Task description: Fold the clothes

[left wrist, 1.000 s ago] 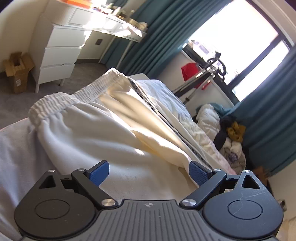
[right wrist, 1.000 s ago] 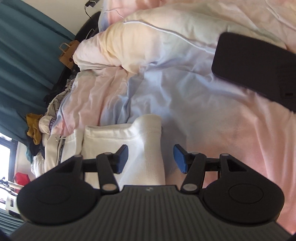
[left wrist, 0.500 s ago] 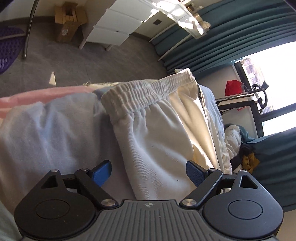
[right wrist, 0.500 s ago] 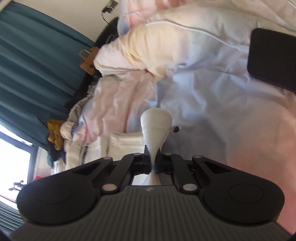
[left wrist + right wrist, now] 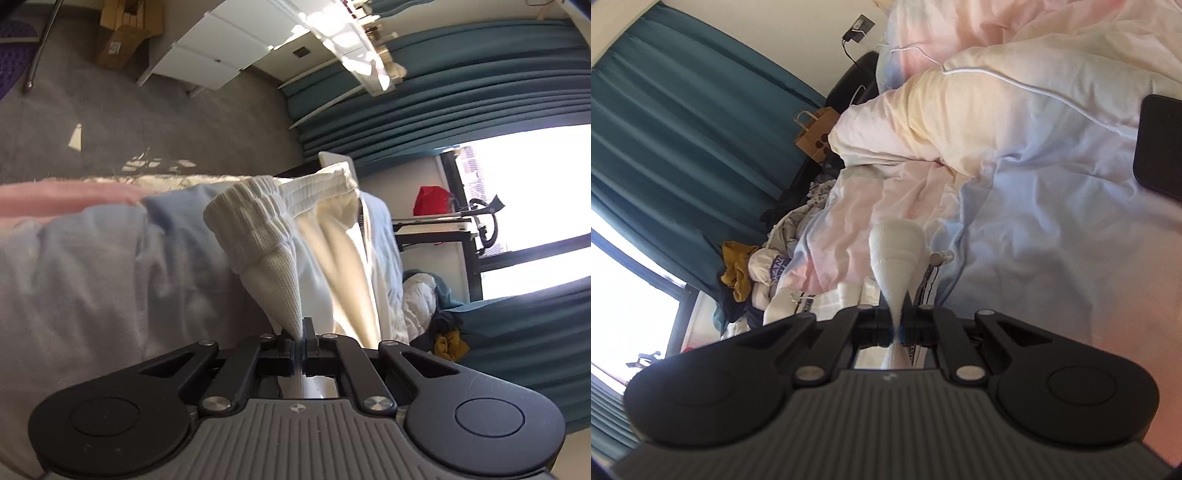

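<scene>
The white knitted garment with a ribbed elastic waistband (image 5: 280, 206) is spread along the pale blue and pink duvet (image 5: 92, 266), one ribbed end pinched in the closed left gripper (image 5: 299, 345), another ribbed edge (image 5: 897, 254) clamped in the closed right gripper (image 5: 897, 332). A fold appears underway; no finished fold is shown. A heap of other clothes (image 5: 753, 269) is seen beyond the bed.

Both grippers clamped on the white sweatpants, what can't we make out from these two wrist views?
- Left wrist: the left gripper pinches the waistband; fabric under the gripper body is hidden.
- Right wrist: the right gripper pinches a ribbed cuff; the rest of the sweatpants is hidden behind the gripper body.
- Right wrist: the black device is cut off by the right edge.
- Neither view shows the whole garment.
</scene>
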Available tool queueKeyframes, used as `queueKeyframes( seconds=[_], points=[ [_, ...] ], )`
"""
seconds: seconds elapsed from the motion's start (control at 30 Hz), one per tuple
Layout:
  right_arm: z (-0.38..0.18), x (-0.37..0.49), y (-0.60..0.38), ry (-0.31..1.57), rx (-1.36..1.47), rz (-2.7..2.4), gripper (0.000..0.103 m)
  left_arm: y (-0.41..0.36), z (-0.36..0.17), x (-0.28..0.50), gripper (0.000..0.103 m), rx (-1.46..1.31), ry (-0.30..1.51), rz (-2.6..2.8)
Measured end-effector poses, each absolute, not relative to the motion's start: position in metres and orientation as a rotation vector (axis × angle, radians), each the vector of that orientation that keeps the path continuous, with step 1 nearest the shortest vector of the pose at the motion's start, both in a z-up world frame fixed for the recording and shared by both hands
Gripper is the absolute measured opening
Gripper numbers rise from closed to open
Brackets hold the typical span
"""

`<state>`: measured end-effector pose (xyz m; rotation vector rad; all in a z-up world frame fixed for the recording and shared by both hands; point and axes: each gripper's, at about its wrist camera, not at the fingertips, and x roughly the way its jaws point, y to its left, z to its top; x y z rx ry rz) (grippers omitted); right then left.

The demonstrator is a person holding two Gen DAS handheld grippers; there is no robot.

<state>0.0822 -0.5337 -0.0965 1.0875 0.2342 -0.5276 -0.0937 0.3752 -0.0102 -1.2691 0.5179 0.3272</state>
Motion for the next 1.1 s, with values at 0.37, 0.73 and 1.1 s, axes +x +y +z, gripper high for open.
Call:
queueKeyframes(
  seconds=[0.37,0.73,1.1],
  points=[
    [-0.038,0.08,-0.559,0.124,1.027,-0.442,0.005,0.379,0.043,-0.092,0.002,-1.185,0.476,0.297],
    [-0.001,0.309,-0.523,0.279,0.791,-0.439,0.005,0.397,0.061,0.147,0.002,-0.996,0.496,0.363],
    [-0.108,0.496,-0.495,0.47,0.635,-0.507,0.006,0.397,0.003,0.349,0.004,-0.831,0.66,0.425]
  ],
)
